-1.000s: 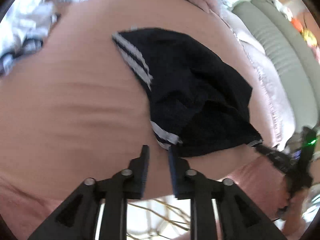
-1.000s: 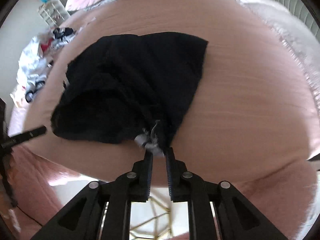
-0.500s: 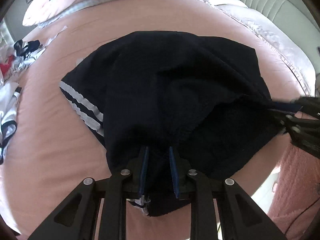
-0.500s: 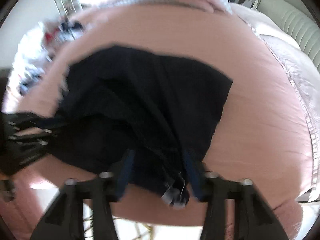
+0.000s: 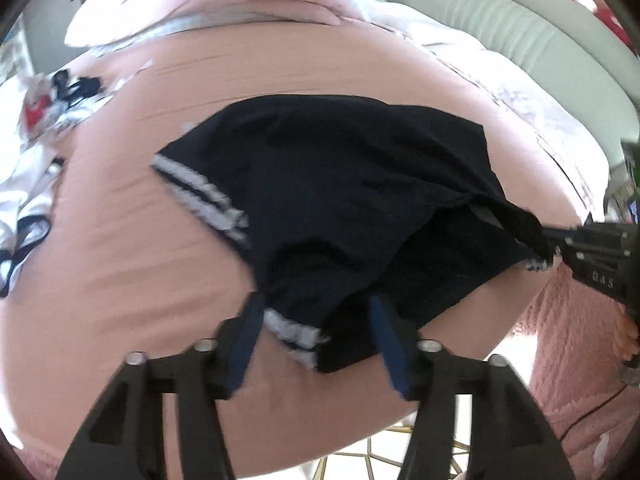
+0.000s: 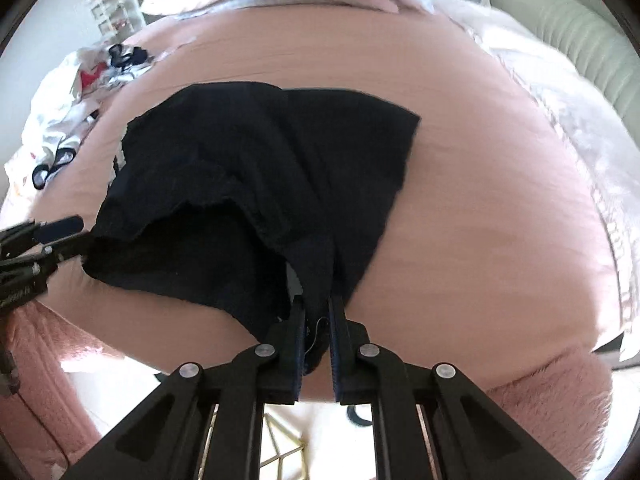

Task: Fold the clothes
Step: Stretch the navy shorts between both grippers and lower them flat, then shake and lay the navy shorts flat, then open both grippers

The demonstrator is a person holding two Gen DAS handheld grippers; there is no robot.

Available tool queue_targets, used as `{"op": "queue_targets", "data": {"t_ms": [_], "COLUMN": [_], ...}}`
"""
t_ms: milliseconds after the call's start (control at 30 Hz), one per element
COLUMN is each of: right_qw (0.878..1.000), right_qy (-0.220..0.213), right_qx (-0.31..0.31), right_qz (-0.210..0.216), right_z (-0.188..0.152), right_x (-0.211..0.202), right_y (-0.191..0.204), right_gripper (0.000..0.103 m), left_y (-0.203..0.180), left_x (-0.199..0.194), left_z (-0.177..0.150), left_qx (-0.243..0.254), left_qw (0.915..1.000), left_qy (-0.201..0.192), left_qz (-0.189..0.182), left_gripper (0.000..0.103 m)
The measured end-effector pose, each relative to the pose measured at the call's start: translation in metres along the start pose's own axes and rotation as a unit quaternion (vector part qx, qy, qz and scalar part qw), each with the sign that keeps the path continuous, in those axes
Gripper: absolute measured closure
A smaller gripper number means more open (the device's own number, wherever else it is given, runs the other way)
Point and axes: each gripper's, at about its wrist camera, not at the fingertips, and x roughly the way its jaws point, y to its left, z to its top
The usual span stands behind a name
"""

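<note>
A black garment (image 5: 340,208) with white-striped cuffs lies rumpled on the pink bed (image 5: 120,264); it also shows in the right wrist view (image 6: 248,200). My left gripper (image 5: 316,316) is open, its fingers either side of the garment's near edge and a striped cuff (image 5: 294,334). My right gripper (image 6: 314,316) is shut on the garment's near hem. It appears at the right edge of the left wrist view (image 5: 548,240), pinching a corner. The left gripper shows at the left of the right wrist view (image 6: 60,232).
A pile of white printed clothes (image 5: 36,128) lies at the bed's far left, also in the right wrist view (image 6: 80,92). Pillows (image 5: 224,8) lie at the head. A pale quilt (image 5: 520,96) and green headboard (image 5: 540,32) run along the right. The bed's near edge drops to the floor (image 6: 288,452).
My left gripper was shut on the garment's near edge half a second ago; now its jaws stand open. My right gripper, open half a second ago, has shut on the hem.
</note>
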Motion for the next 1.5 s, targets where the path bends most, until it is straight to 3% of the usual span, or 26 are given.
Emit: {"op": "queue_targets", "data": {"t_ms": [100, 167, 267, 333, 467, 567, 700, 800, 867, 967, 1067, 1133, 1200, 1333, 1433, 1500], "right_qw": [1.0, 0.999, 0.998, 0.999, 0.998, 0.996, 0.994, 0.997, 0.998, 0.998, 0.997, 0.996, 0.994, 0.985, 0.981, 0.983], "right_qy": [0.001, 0.016, 0.046, 0.028, -0.026, -0.057, -0.078, -0.061, -0.048, -0.046, -0.06, -0.072, -0.094, -0.168, -0.192, -0.179], "right_qx": [-0.006, -0.022, -0.026, -0.002, 0.011, 0.001, -0.003, 0.009, 0.025, 0.024, 0.018, 0.022, 0.03, 0.038, 0.037, 0.032], "right_qz": [-0.011, -0.018, -0.037, -0.039, -0.056, -0.075, -0.077, -0.05, -0.026, -0.036, -0.056, -0.057, -0.051, -0.027, -0.011, -0.019], "right_z": [-0.009, -0.006, -0.011, -0.011, -0.004, -0.025, -0.043, -0.049, -0.036, -0.042, -0.038, -0.031, -0.027, -0.024, -0.012, -0.003], "right_x": [-0.008, 0.006, 0.023, 0.01, -0.026, -0.077, -0.113, -0.111, -0.098, -0.105, -0.12, -0.116, -0.137, -0.218, -0.232, -0.204], "right_y": [0.005, -0.007, -0.015, -0.021, -0.028, -0.024, -0.013, -0.023, -0.009, 0.009, 0.017, 0.025, 0.027, 0.024, 0.029, 0.031], "right_gripper": [0.094, 0.09, 0.091, 0.091, 0.093, 0.093, 0.093, 0.092, 0.092, 0.092, 0.092, 0.092, 0.092, 0.092, 0.092, 0.092], "left_y": [-0.007, -0.004, 0.009, 0.019, 0.034, 0.039, 0.051, 0.06, 0.066, 0.072, 0.06, 0.063, 0.067, 0.068, 0.073, 0.083], "left_x": [0.022, 0.04, 0.043, 0.03, -0.005, -0.036, -0.034, -0.032, -0.031, -0.029, -0.028, -0.051, -0.087, -0.153, -0.147, -0.109], "left_z": [0.007, 0.009, 0.016, 0.024, 0.042, 0.044, 0.03, 0.02, 0.013, 0.002, -0.004, -0.002, 0.005, 0.025, 0.039, 0.045], "left_qx": [0.038, 0.043, 0.014, -0.006, -0.03, -0.035, -0.059, -0.077, -0.088, -0.106, -0.123, -0.138, -0.141, -0.101, -0.097, -0.112], "left_qw": [0.9981, 0.9951, 0.9945, 0.9934, 0.9919, 0.9888, 0.989, 0.9887, 0.9883, 0.988, 0.9914, 0.9895, 0.9846, 0.9796, 0.9851, 0.9887], "left_qy": [0.012, 0.03, 0.022, -0.006, -0.063, -0.092, -0.081, -0.073, -0.067, -0.054, -0.017, -0.043, -0.094, -0.172, -0.141, -0.097], "left_qz": [0.048, 0.083, 0.102, 0.115, 0.106, 0.112, 0.109, 0.106, 0.105, 0.099, 0.042, -0.006, -0.043, -0.024, 0.009, 0.019], "left_gripper": [0.053, 0.087, 0.094, 0.095, 0.095, 0.095, 0.092, 0.091, 0.091, 0.093, 0.095, 0.095, 0.095, 0.095, 0.095, 0.095]}}
